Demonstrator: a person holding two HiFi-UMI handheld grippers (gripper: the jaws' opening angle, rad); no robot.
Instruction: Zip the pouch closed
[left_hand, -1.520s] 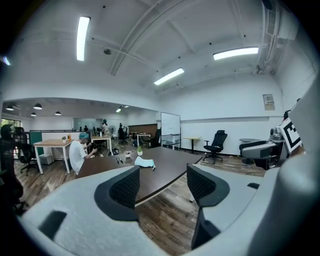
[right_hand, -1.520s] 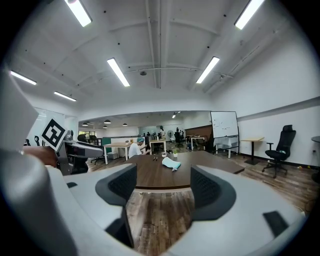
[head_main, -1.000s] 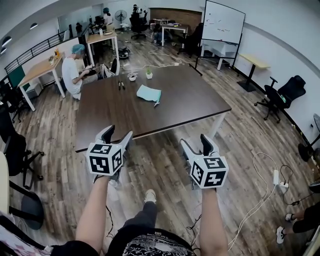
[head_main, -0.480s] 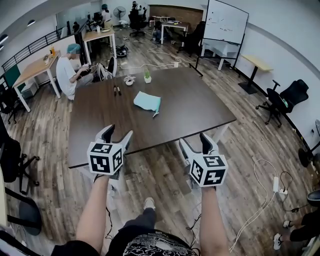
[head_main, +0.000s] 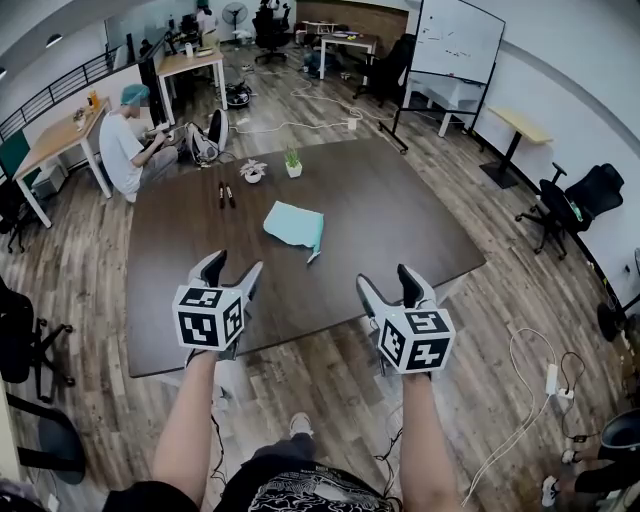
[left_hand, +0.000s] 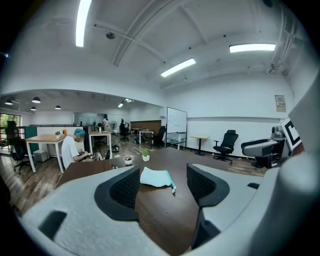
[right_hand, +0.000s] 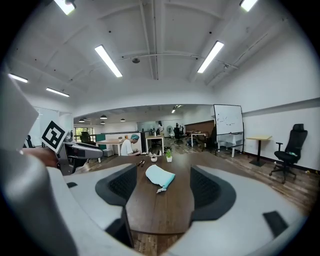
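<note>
A light teal pouch (head_main: 295, 225) lies flat near the middle of a large dark brown table (head_main: 390, 215), its zip pull end toward the near side. The pouch also shows in the left gripper view (left_hand: 156, 177) and the right gripper view (right_hand: 160, 176). My left gripper (head_main: 231, 273) hovers over the table's near edge, open and empty. My right gripper (head_main: 391, 287) is level with it, open and empty. Both are well short of the pouch.
Two markers (head_main: 225, 194), a small dish (head_main: 252, 171) and a potted plant (head_main: 293, 161) sit at the table's far side. A seated person (head_main: 122, 146) is at the far left. Office chairs (head_main: 570, 198), desks and a whiteboard (head_main: 458, 41) stand around; cables (head_main: 520, 400) lie on the floor at right.
The view has advanced toward the table: it and the pouch now sit closer beneath both grippers, which have stayed open in the same pose.
</note>
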